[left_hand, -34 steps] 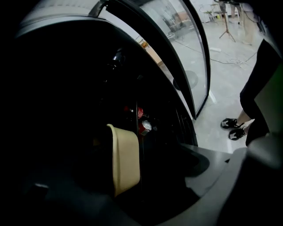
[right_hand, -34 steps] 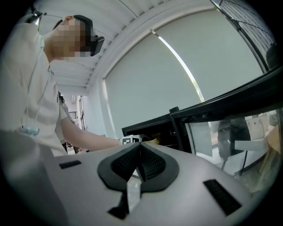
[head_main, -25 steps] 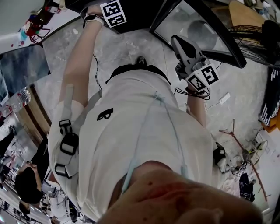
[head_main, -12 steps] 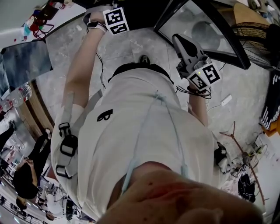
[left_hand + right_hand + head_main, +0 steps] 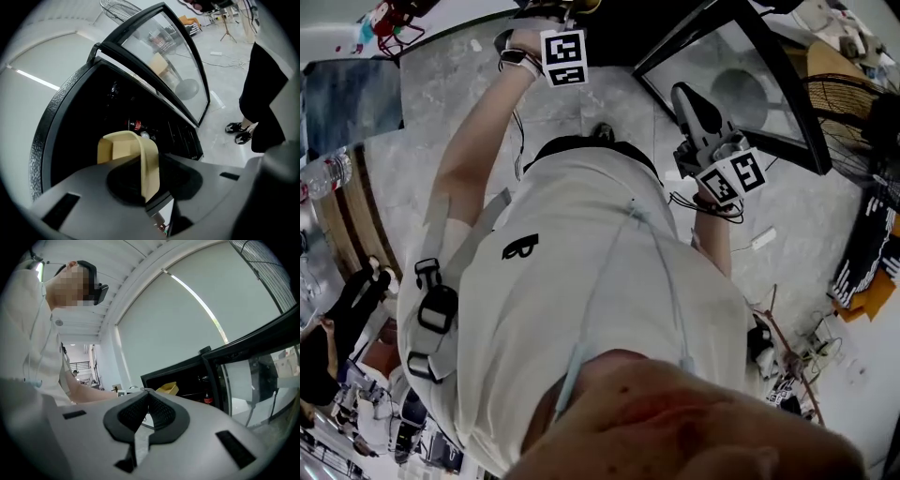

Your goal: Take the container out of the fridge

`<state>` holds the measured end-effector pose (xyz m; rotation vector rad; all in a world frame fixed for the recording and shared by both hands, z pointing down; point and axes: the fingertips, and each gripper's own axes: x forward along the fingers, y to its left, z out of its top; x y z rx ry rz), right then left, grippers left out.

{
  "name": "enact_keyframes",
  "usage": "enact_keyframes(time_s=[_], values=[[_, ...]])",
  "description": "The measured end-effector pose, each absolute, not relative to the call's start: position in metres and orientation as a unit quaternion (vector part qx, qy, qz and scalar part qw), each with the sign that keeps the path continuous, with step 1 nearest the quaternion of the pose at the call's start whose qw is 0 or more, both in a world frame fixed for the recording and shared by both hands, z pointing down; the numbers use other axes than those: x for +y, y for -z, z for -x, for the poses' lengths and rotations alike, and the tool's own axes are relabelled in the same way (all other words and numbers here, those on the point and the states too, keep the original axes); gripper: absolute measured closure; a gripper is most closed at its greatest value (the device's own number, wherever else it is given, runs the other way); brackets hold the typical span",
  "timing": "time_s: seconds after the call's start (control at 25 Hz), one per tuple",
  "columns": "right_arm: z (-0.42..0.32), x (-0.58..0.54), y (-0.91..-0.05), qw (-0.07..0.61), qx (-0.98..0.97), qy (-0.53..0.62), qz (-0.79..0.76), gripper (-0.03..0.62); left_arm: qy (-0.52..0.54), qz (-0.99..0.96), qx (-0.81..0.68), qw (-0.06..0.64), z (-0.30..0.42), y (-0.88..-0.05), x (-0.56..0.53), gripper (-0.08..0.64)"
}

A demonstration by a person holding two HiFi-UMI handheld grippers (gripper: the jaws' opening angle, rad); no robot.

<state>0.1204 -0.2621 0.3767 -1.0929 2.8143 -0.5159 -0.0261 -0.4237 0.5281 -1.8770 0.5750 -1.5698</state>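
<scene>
The tan container (image 5: pixel 123 146) sits at the mouth of the open fridge (image 5: pixel 60 104), its wall pinched in the narrow jaws of the left gripper (image 5: pixel 152 185). Dark shelves and a red-capped bottle (image 5: pixel 136 125) lie behind it. To the right the glass door (image 5: pixel 174 63) stands swung open over bare floor, near the empty, closed right gripper (image 5: pixel 147 397).

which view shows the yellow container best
The left gripper view: the yellow container fills its centre, its wall clamped in the left tool. The right gripper view shows it small and far off; the head view gives at most a sliver.
</scene>
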Motion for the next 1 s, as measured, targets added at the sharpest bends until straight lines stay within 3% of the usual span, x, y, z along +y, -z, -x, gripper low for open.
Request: enact_keyframes(time_s=[1.0], values=[[-0.078, -0.264, -0.382, 0.016, 0.926, 0.160, 0.342, 0.575, 0.542, 0.752, 0.130, 0.351, 0.023, -0.489, -0.307, 0.476]])
